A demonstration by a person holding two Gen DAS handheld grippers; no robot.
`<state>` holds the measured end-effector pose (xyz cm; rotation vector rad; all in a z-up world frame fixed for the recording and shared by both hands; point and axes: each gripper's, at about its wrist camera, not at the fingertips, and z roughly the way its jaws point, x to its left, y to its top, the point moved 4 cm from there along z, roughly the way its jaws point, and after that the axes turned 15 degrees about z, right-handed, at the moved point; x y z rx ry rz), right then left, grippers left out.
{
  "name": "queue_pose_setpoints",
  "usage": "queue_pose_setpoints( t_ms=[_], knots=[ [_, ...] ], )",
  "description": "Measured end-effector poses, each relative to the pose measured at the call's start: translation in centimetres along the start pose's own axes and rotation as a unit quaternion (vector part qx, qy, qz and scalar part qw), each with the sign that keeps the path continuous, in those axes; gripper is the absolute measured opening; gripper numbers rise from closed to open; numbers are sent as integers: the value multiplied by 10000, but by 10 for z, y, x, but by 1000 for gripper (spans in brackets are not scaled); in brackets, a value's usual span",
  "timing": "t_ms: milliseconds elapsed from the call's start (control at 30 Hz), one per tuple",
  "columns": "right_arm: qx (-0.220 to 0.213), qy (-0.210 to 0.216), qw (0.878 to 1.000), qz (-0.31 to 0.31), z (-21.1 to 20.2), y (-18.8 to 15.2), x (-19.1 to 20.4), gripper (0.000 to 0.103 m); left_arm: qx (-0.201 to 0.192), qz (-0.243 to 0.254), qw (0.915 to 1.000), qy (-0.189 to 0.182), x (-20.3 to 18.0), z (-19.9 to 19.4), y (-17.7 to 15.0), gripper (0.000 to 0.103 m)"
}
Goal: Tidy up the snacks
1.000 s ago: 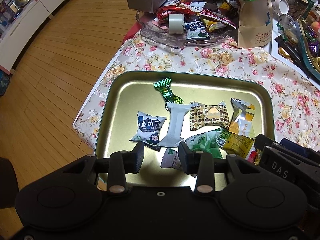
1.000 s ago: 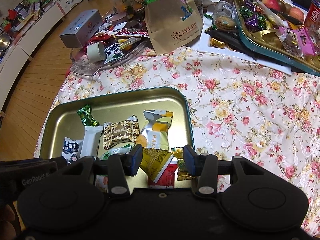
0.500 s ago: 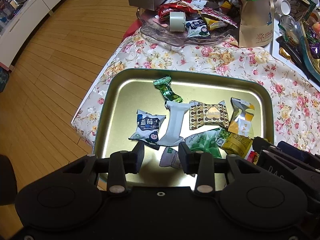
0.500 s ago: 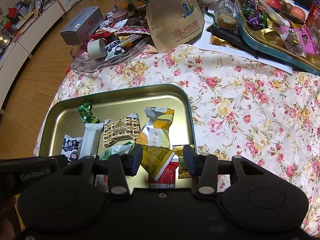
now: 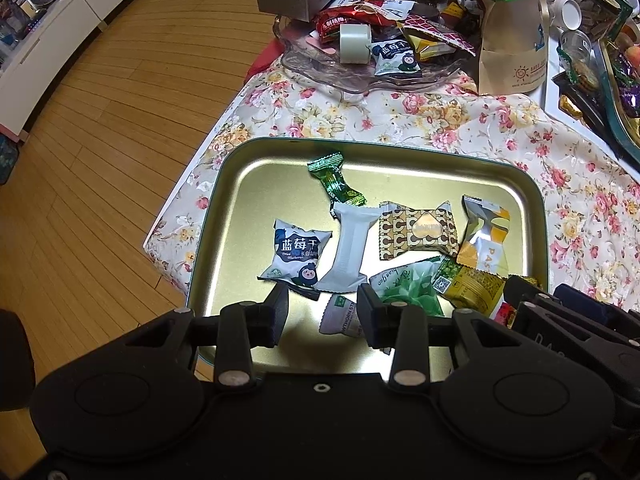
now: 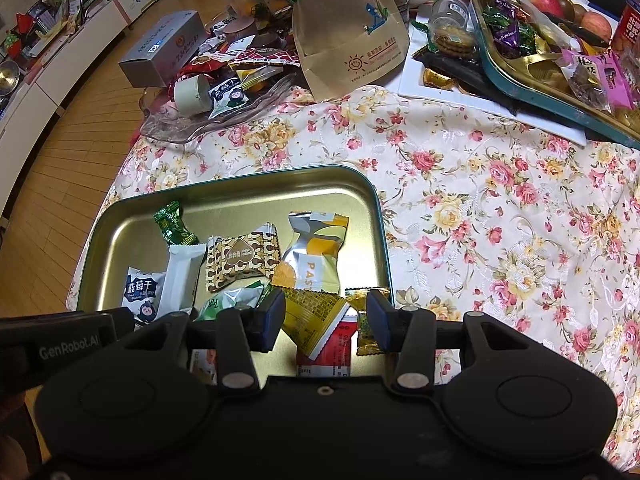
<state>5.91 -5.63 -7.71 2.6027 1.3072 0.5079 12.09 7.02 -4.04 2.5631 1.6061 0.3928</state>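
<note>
Almost nothing had changed over the last second. Both claws hung over the near edge of the gold tray (image 5: 538,216) on the flowered desk (image 6: 480,200), pointing steeply down, and neither had shifted from the earlier pictures; the wrapped snacks lay just as they had. The left claw (image 5: 322,312) stood spread with nothing pinched, a pale wrapper (image 5: 340,316) lying on the tray beneath its gap. The right claw (image 6: 326,318) was likewise parted, above the yellow packet (image 6: 314,312) and the red packet (image 6: 326,350), though from this angle it was hard to tell whether its pads touched either; they seemed clear.

The blueberry packet (image 5: 294,254), white bar (image 5: 348,248) and heart-patterned snack (image 5: 418,230) sat in a loose row mid-tray. The pause probably meant the sorting was between picks, with more snacks still heaped in the glass dish (image 5: 344,80) beyond.
</note>
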Motion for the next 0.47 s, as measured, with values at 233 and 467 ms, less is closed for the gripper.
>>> queue_pose_setpoints(
  t_ms=[233,467],
  knots=[
    [12,-4,10000,4,1,0,-1,48,8,13,10000,-16,-1,0,0,48],
    [25,-18,10000,0,1,-1,0,48,-17,41,10000,-3,-2,0,0,48]
  ],
)
